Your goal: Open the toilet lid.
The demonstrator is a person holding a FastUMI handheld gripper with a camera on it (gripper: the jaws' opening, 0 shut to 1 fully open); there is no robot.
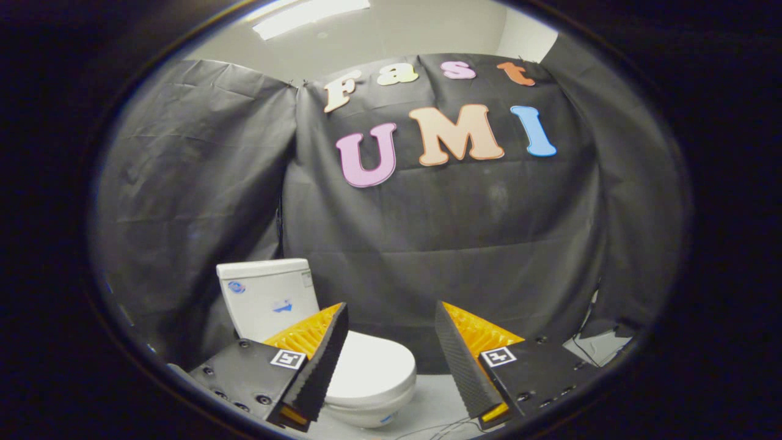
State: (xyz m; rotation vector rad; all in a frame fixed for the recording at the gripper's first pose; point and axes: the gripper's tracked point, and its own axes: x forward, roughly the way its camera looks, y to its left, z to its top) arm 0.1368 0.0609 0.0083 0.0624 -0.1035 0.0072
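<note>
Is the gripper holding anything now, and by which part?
Nothing is held: the gripper has its jaws open, with the closed white ceramic toilet beyond them.

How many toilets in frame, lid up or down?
1. The toilet stands beyond the open fingers, partly behind the left one, lid down, tank against the booth wall.

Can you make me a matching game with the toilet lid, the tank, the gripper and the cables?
Things:
1. toilet lid
2. tank
3. gripper
4. cables

Places or states:
A. lying on the floor, near the fingers
B. open, fingers spread, holding nothing
C. down, closed over the bowl
D. standing upright behind the lid, by the black cloth

Pairs: 1-C, 2-D, 3-B, 4-A
</note>
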